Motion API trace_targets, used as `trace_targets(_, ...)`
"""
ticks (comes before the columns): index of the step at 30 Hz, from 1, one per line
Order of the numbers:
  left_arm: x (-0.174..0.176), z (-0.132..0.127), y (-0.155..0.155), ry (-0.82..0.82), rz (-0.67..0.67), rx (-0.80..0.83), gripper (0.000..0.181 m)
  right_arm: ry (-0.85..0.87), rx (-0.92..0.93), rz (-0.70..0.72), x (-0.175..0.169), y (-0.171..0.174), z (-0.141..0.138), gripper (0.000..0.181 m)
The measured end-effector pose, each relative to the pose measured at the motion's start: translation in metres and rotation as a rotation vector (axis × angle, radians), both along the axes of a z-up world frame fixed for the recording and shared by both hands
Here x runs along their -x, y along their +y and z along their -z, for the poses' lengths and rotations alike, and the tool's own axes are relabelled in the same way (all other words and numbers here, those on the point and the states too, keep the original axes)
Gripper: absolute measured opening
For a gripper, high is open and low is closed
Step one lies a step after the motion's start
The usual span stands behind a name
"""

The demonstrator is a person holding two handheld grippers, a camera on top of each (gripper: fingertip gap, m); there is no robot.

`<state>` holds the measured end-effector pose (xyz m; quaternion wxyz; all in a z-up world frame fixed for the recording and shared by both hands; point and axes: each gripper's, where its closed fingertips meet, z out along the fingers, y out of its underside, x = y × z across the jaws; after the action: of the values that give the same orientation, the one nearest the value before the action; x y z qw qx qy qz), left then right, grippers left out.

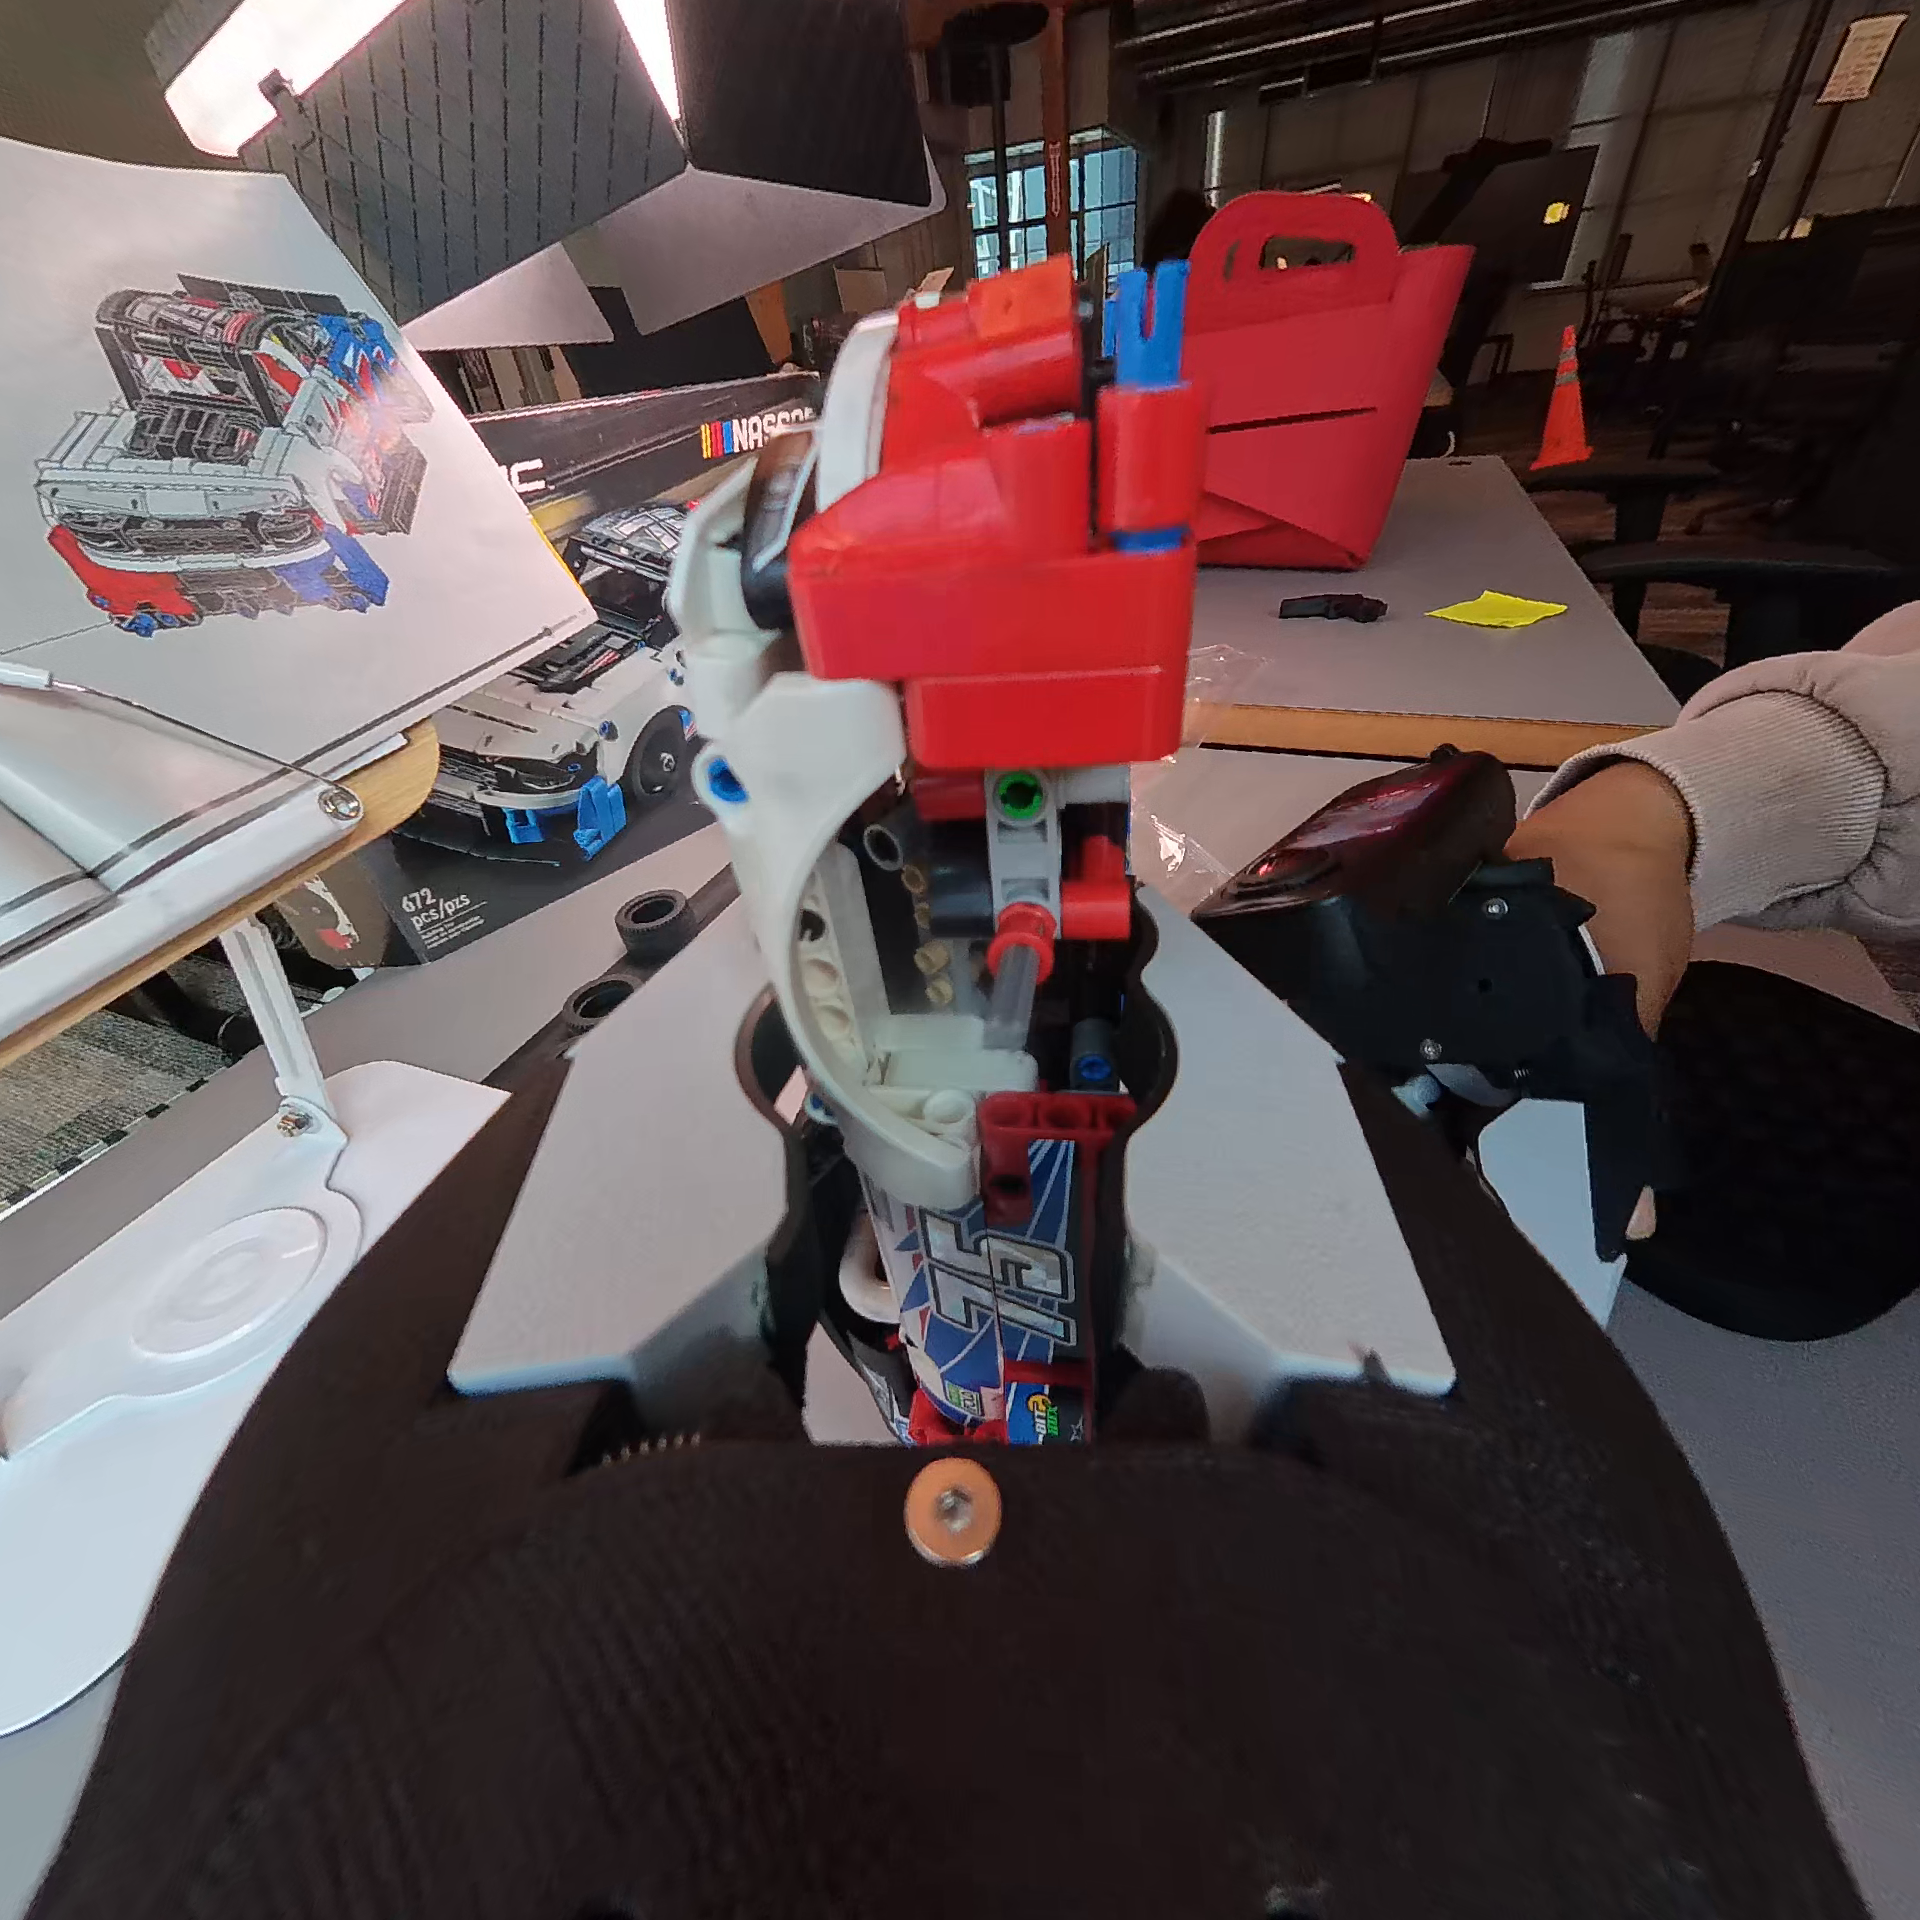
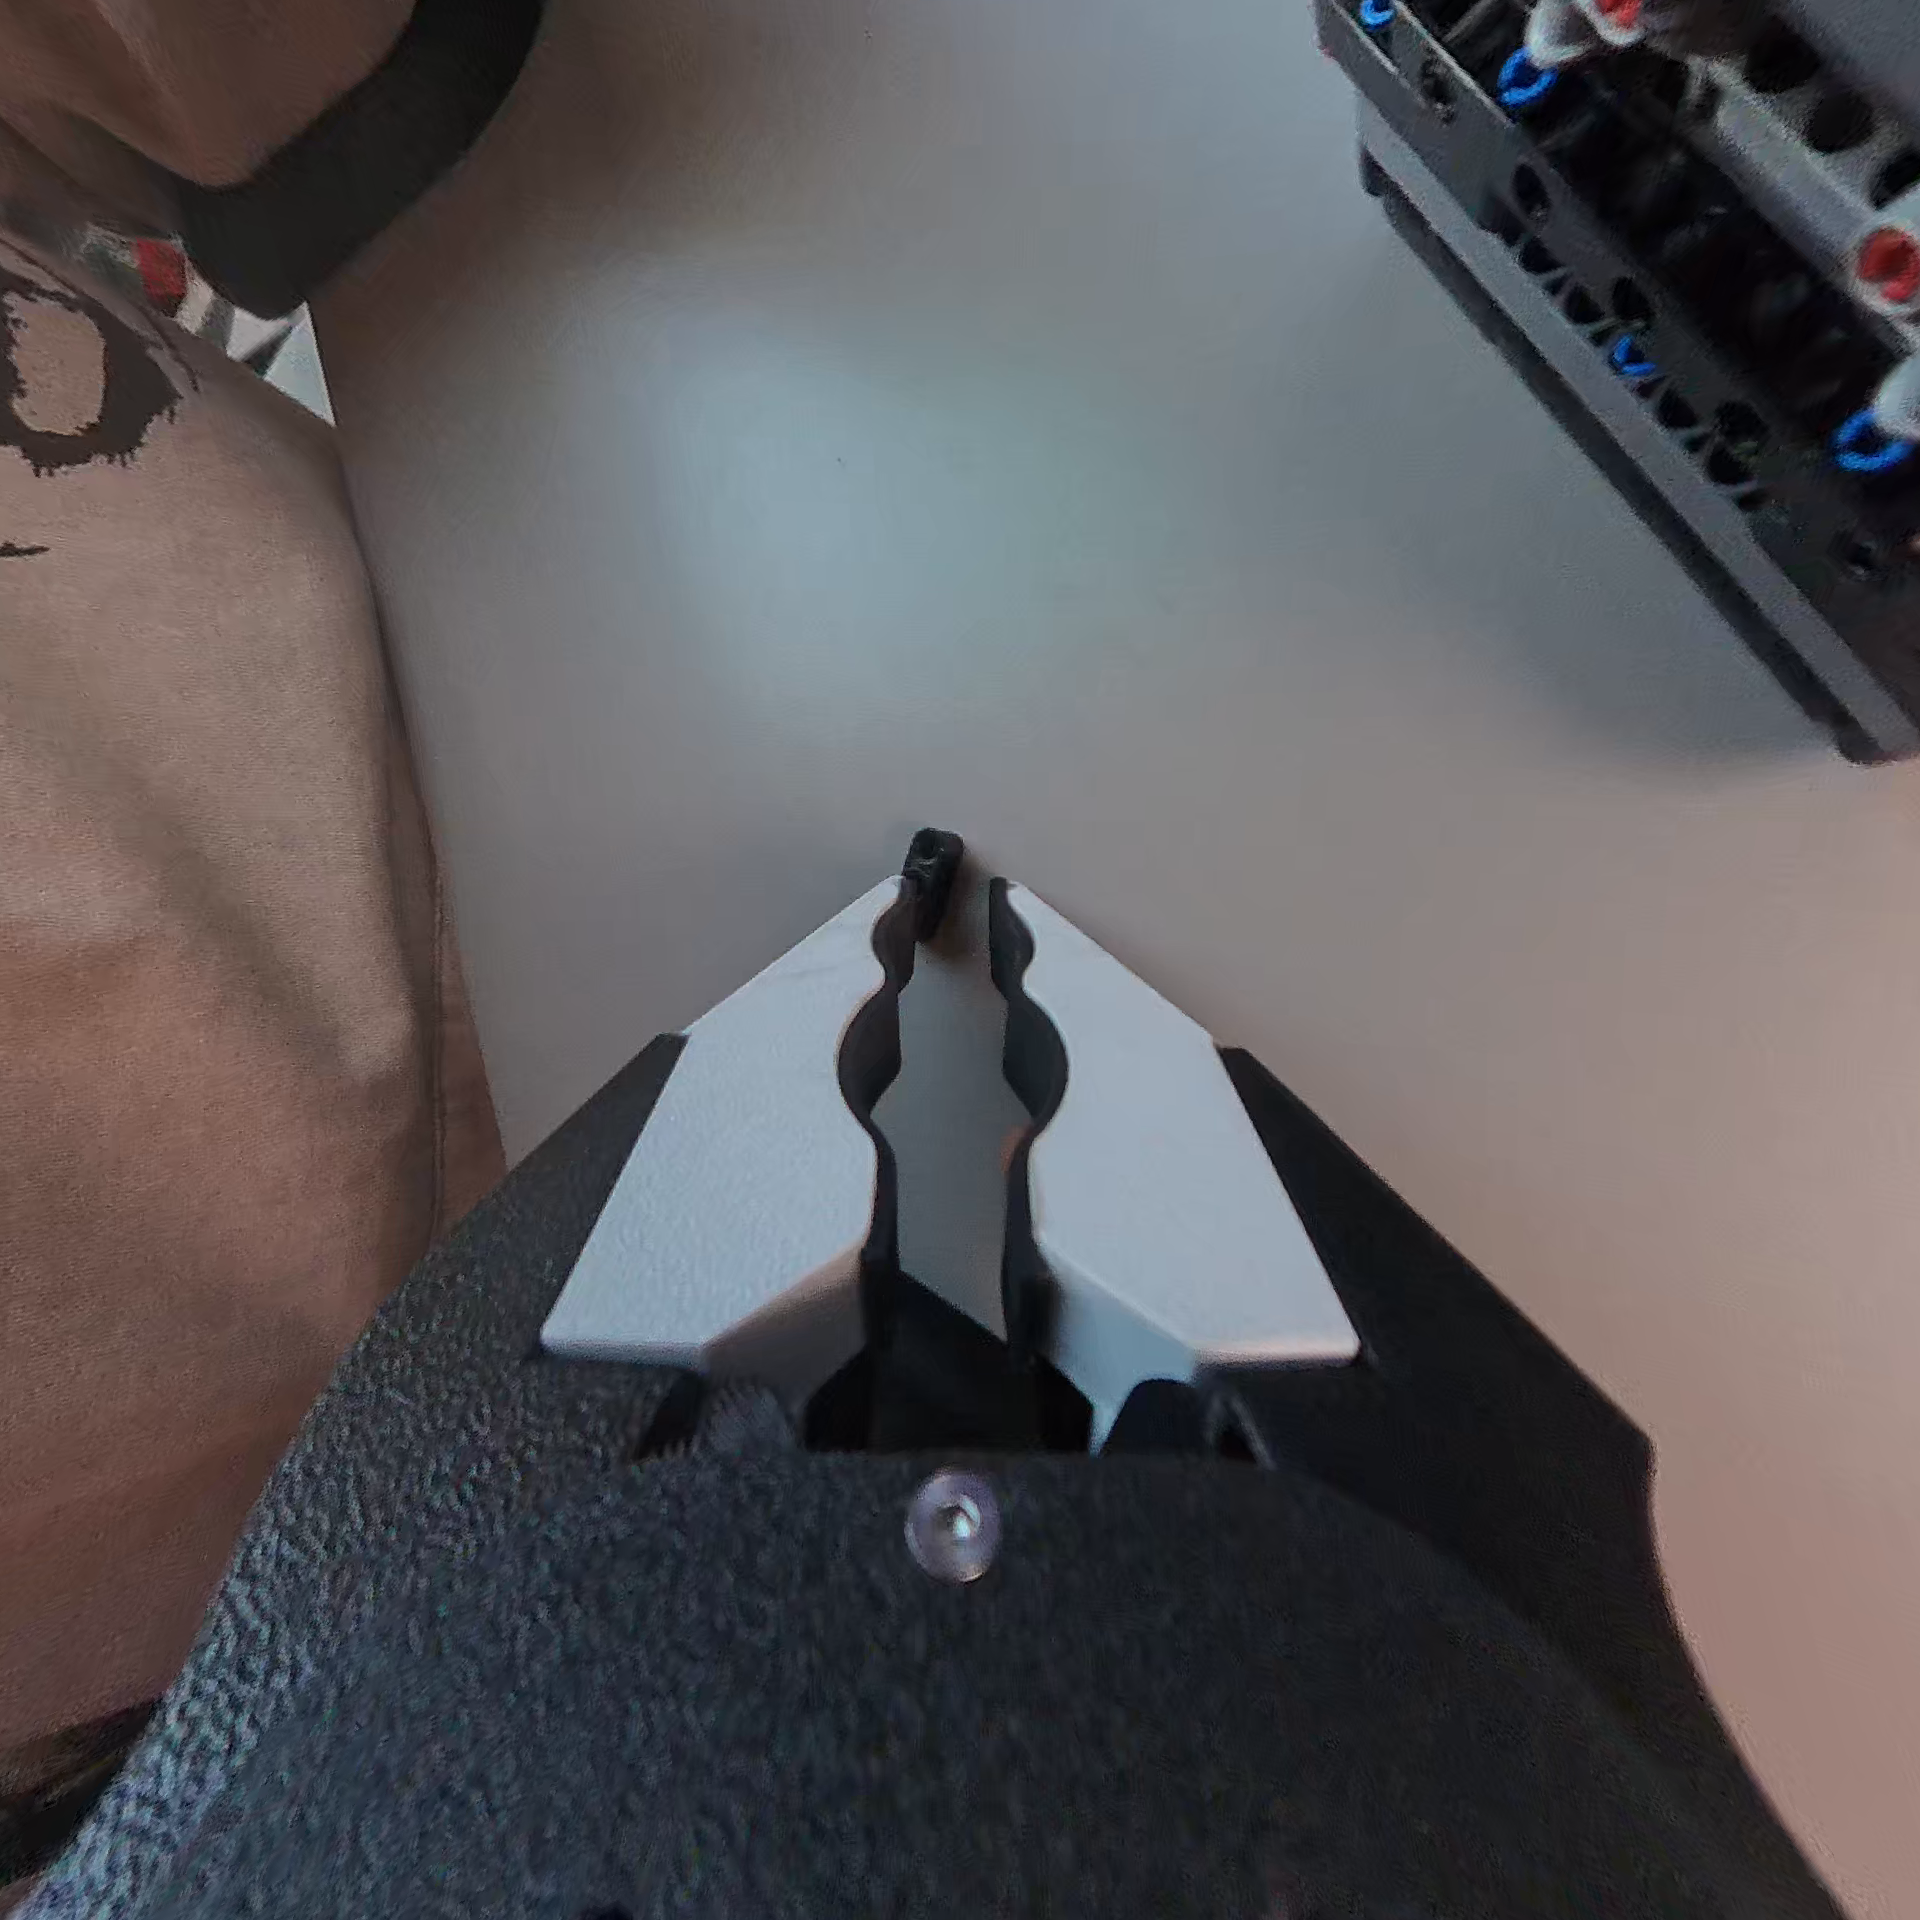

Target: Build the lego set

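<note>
My left gripper (image 1: 961, 1049) is shut on the Lego car model (image 1: 987, 623). The model stands upright between the white fingers (image 1: 665, 1143), red bodywork on top, a white wheel arch on the left. In the right wrist view my right gripper (image 2: 945, 888) points down at the table (image 2: 1039, 520), jaws a narrow gap apart. A small black Lego piece (image 2: 932, 878) sits at the tips, against the left finger, with a sliver of gap to the right finger. The model's underside (image 2: 1662, 312) shows at the top right. The right gripper also shows in the left wrist view (image 1: 1455, 966), held by a hand.
An instruction booklet (image 1: 208, 468) rests on a stand at the left, with the Lego box (image 1: 582, 623) behind it. Two loose black tyres (image 1: 649, 920) lie near the box. A red bag (image 1: 1320, 395), a yellow note (image 1: 1496, 610) and a black part (image 1: 1330, 606) are on the far table. A person's torso (image 2: 187, 831) is at the left.
</note>
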<state>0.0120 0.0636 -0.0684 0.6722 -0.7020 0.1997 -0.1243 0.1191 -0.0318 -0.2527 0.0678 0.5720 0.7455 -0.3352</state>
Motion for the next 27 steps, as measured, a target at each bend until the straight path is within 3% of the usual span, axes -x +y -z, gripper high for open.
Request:
trace_targets(6,0.001,0.0,0.0,-0.008,-0.004,-0.002,0.059,0.098,-0.091,0.119,0.005,0.021,-0.008,0.011)
trace_targets(11,0.0,0.0,0.0,-0.003,-0.004,-0.005,0.059,0.167,-0.342,0.025,-0.006,0.004,-0.01,0.02)
trace_targets(16,0.001,0.0,0.0,-0.007,-0.005,-0.007,0.059,0.155,-0.497,0.076,0.0,-0.004,0.004,0.023)
trace_targets(18,0.001,0.0,0.0,0.001,-0.004,-0.01,0.06,0.131,-0.504,0.083,0.001,-0.002,0.006,0.02)
trace_targets(20,0.0,-0.001,-0.001,0.014,-0.006,-0.022,0.065,0.123,-0.506,0.044,0.0,-0.003,0.006,0.005)
trace_targets(23,0.0,-0.008,-0.004,0.012,-0.008,-0.062,0.063,0.132,-0.489,-0.054,-0.006,-0.009,0.006,0.005)
trace_targets(25,-0.002,-0.016,-0.006,-0.019,0.005,-0.084,0.064,0.169,-0.467,-0.088,-0.005,-0.009,-0.007,0.004)
trace_targets(27,-0.004,-0.018,-0.007,-0.02,0.007,-0.092,0.064,0.264,-0.42,-0.133,0.0,-0.012,-0.045,0.004)
